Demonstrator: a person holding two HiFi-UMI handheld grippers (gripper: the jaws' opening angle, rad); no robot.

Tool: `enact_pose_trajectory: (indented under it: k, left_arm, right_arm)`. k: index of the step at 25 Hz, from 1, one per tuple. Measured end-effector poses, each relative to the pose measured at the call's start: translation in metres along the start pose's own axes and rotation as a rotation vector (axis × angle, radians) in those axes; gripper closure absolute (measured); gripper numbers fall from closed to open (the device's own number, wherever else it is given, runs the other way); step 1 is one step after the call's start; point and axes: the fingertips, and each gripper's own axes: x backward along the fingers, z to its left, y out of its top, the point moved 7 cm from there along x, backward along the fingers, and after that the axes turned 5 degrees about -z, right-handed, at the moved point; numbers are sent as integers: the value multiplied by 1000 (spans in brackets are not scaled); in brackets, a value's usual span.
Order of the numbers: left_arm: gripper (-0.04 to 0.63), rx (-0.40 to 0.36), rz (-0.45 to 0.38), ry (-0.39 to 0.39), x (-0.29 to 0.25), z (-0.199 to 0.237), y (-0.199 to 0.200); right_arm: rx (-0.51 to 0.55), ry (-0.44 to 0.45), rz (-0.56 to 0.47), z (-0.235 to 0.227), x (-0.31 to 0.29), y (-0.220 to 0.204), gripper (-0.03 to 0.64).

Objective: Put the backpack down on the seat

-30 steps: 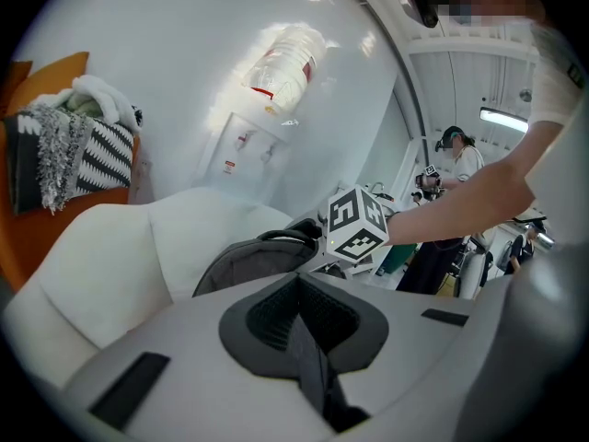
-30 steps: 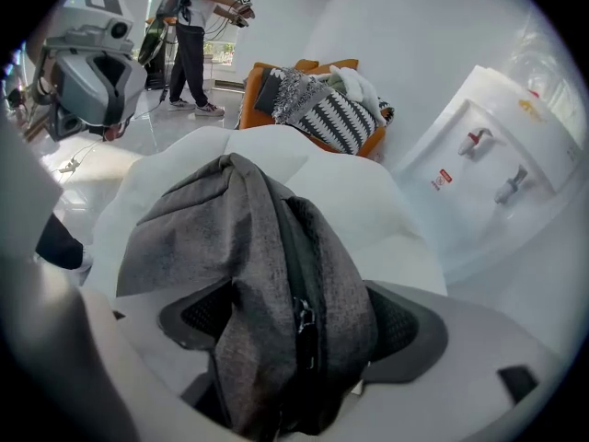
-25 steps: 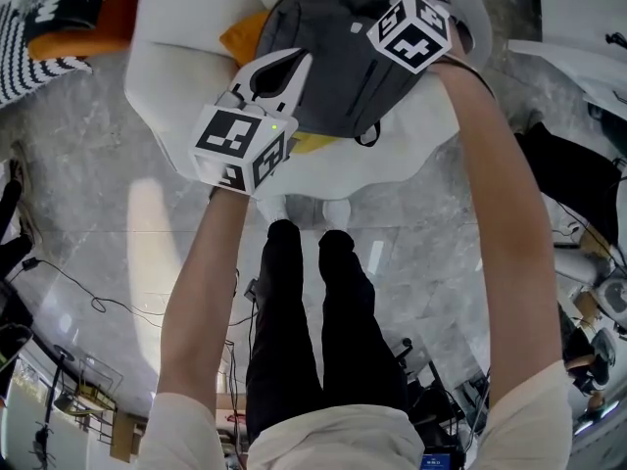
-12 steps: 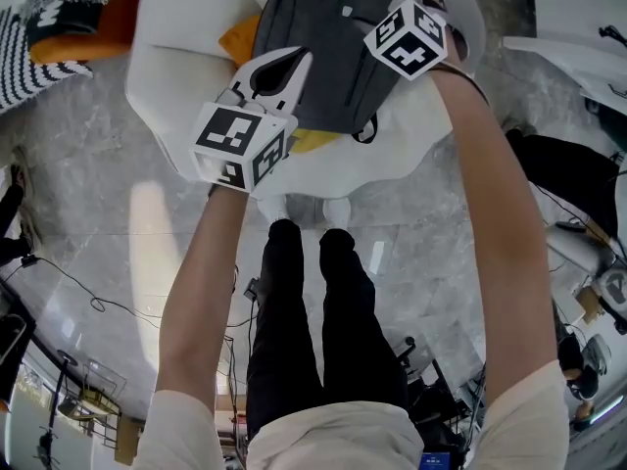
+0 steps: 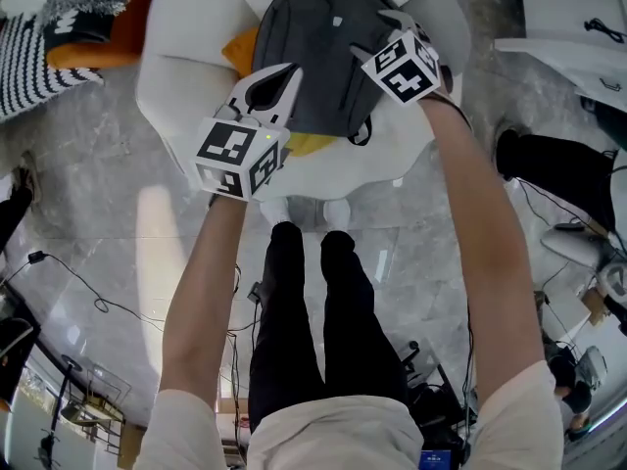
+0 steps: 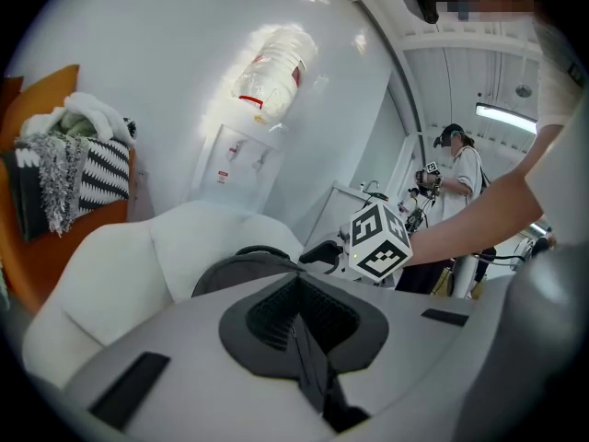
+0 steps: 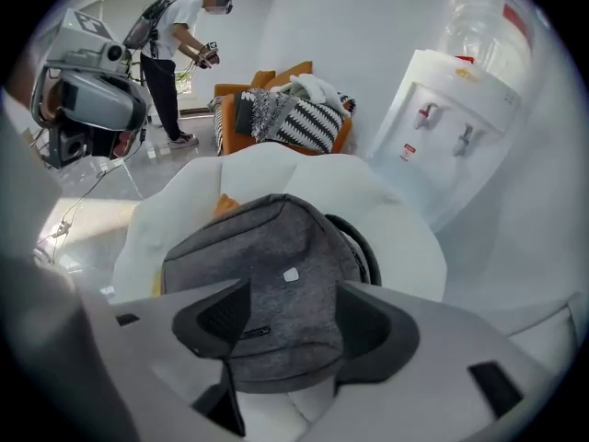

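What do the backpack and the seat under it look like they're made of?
Backpack: looks like matte grey woven fabric; a heathered, felt-like texture shows and no shine. Seat: white, smooth, padded upholstery with a soft sheen, likely leather or faux leather; the pictures cannot settle which.

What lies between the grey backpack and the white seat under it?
A yellow cushion: the head view shows it poking out from under the backpack at its left and near edges, resting on the seat.
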Motion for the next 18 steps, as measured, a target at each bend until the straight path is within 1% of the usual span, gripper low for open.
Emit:
enact_pose_trajectory:
  k: [1, 2, 4, 7, 9, 14, 18]
  left_arm:
    - [586, -2, 3, 2, 3, -3, 2]
    - [586, -2, 5, 5, 5, -6, 4]
    - [586, 7, 5, 17, 14, -13, 7]
    - [586, 22, 10, 32, 29, -24, 9]
    - [586, 24, 19, 40, 36, -31, 10]
    - [586, 42, 20, 56, 54, -50, 18]
    - [586, 73, 17, 50, 75, -69, 27]
  right_arm:
    - [-20, -3, -8, 2, 6, -1, 340]
    - [-48, -6, -20, 3, 12, -2, 358]
    - [-124, -4, -51, 8, 25, -3, 360]
    - [-249, 8, -102, 18, 43, -6, 397]
    - [-306, 16, -120, 25, 52, -11, 401]
    - [-404, 12, -147, 36, 81, -16, 461]
    - [-444, 30, -180, 48, 111, -12, 515]
